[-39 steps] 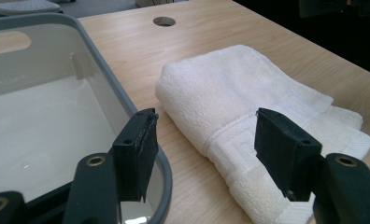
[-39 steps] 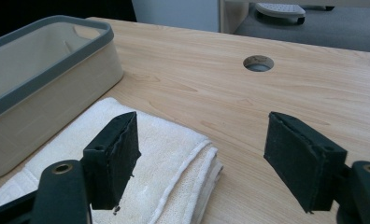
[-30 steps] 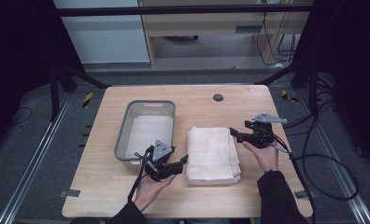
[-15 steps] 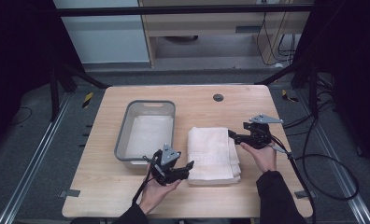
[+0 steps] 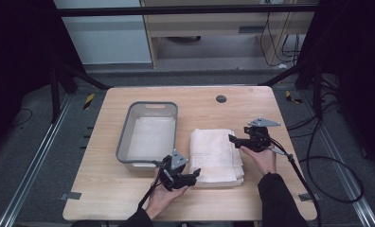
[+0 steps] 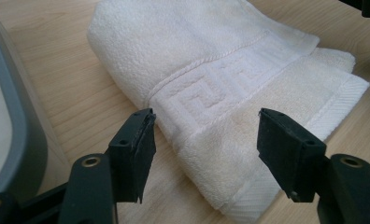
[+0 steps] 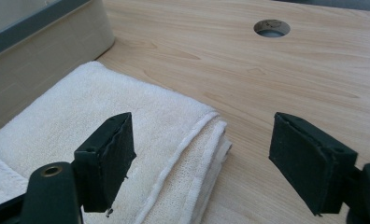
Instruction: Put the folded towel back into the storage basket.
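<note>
Fingers: left gripper (image 6: 204, 158) just opening, right gripper (image 7: 202, 163) wide, both empty | towel (image 6: 220, 79): folded white terry, raised key-pattern band | tub (image 5: 147, 132): grey rectangular plastic

One folded white towel (image 5: 216, 156) lies flat on the worktop (image 5: 252, 101), right of centre toward the near edge, just beside the grey tub (image 5: 124, 135). Terry cloth, several layers stacked. A woven key-pattern band (image 6: 220, 91) crosses it near its near end; hemmed edges face right.
</note>
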